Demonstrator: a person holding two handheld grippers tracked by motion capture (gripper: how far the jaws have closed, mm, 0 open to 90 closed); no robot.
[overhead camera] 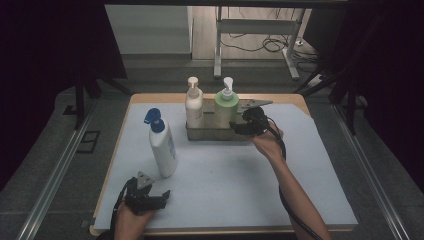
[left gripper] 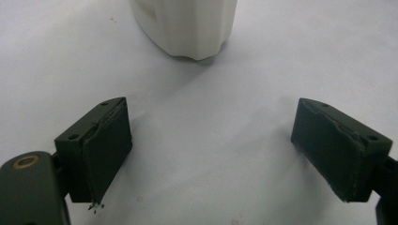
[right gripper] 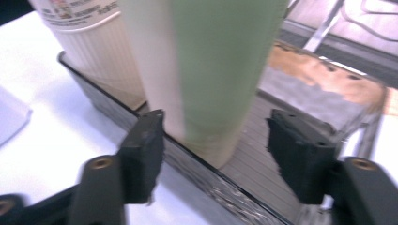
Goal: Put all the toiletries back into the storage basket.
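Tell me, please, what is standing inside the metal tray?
The metal tray holds a cream pump bottle and a green pump bottle, both upright. Its wall hides their bases in the high view.

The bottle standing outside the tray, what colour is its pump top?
Blue pump on the white bottle; the high view shows it best.

Mat (overhead camera: 225, 175) covers most of the table (overhead camera: 210, 97), table edge showing behind it. Tray (overhead camera: 212, 133) sits at mat's far centre. Two pump bottles stand upright in the tray: one (overhead camera: 194, 106) at its left end, another (overhead camera: 226, 107) to its right, near each other. Third pump bottle (overhead camera: 162, 145) stands on the mat, left of and in front of the tray, apart from it. My left gripper (overhead camera: 150, 196) is at the near left, just in front of that third bottle, jaws spread with bare mat between. My right gripper (overhead camera: 239, 125) is at the tray's right end, jaws spread either side of the right bottle (right gripper: 220, 70), not touching it.
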